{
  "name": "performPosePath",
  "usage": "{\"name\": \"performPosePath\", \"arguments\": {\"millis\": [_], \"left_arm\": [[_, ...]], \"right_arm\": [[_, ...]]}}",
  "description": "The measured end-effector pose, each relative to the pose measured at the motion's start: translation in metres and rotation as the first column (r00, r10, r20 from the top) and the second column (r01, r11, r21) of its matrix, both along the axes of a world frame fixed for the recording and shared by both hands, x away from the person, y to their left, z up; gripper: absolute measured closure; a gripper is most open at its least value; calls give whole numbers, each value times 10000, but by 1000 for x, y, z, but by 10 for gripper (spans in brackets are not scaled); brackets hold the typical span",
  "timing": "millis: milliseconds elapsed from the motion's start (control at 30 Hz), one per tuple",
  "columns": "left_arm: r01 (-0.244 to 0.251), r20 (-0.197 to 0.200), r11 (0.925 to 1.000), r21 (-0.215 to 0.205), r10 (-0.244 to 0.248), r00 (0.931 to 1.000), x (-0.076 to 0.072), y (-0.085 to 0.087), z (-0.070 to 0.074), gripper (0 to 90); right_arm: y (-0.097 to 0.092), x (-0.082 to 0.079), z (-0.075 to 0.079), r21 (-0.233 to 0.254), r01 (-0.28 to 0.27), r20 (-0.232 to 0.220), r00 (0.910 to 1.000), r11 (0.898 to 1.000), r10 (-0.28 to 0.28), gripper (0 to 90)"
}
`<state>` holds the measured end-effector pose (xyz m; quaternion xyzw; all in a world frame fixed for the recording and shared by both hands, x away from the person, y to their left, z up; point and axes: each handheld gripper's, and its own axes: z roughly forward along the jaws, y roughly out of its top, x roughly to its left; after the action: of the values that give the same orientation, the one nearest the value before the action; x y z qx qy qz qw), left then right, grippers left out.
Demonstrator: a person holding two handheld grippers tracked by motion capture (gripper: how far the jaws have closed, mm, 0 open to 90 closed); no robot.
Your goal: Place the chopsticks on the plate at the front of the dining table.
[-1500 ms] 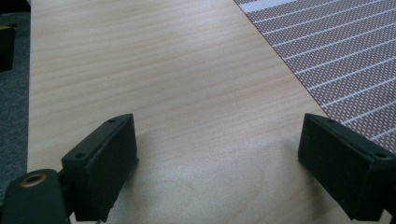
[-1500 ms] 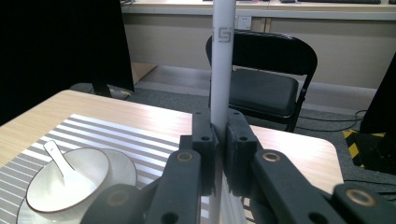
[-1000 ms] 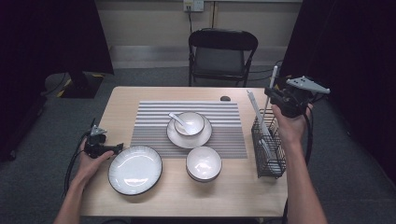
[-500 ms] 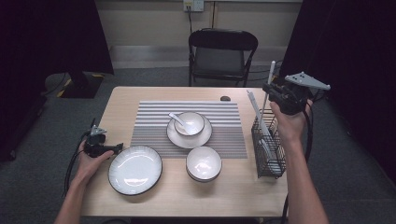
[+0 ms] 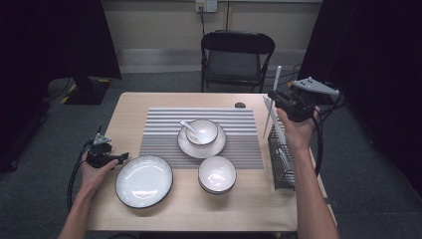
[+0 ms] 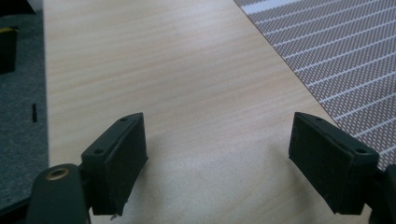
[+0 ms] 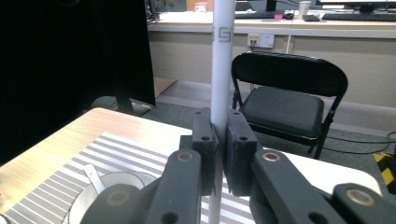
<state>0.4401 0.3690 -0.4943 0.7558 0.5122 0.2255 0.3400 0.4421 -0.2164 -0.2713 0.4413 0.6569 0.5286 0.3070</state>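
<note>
My right gripper (image 5: pixel 279 97) is shut on a long white stick (image 5: pixel 272 99), held nearly upright above the wire rack (image 5: pixel 281 160) at the table's right edge. In the right gripper view the stick (image 7: pixel 222 60) rises between the closed jaws of the right gripper (image 7: pixel 220 135). My left gripper (image 5: pixel 121 156) rests low at the table's left edge, just left of a wide white plate (image 5: pixel 144 180). In the left gripper view the left gripper (image 6: pixel 217 135) is open over bare wood; its jaws have just been closing a little, with nothing between them.
A striped placemat (image 5: pixel 164 129) carries a saucer with a small bowl (image 5: pixel 203 132) and a spoon (image 5: pixel 188 124). A deeper bowl (image 5: pixel 217 174) stands at the mat's front edge. A small dark object (image 5: pixel 240 105) lies near the far edge. A black folding chair (image 5: pixel 236 57) stands behind the table.
My right hand has shifted slightly to the left with the white stick. The left hand has stayed in place.
</note>
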Motion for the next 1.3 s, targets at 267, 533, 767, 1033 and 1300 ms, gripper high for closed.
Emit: {"name": "performPosePath", "arguments": {"millis": [267, 533, 767, 1033, 1300], "left_arm": [[382, 431, 9981, -481, -361, 9984, -4, -1, 8, 213], [728, 550, 9926, -975, -676, 9962, -6, -4, 16, 203], [1223, 909, 9839, -1306, -1110, 9897, -9, -16, 30, 198], [2153, 1258, 9674, -1337, -1989, 9719, -17, -37, 50, 199], [2408, 1224, 9630, -1212, -2262, 9664, -20, -44, 52, 218]], "right_arm": [[19, -1, -1, 73, -589, -22, 9983, 9982, 590, 846], [31, 1, -3, 251, -909, -8, 9959, 9955, 910, 846], [45, 1, -2, 171, -1313, 27, 9913, 9912, 1313, 846], [58, 2, -9, 481, -1488, 17, 9888, 9877, 1489, 846], [78, 3, -13, 501, -1856, -91, 9825, 9814, 1862, 845]]}}
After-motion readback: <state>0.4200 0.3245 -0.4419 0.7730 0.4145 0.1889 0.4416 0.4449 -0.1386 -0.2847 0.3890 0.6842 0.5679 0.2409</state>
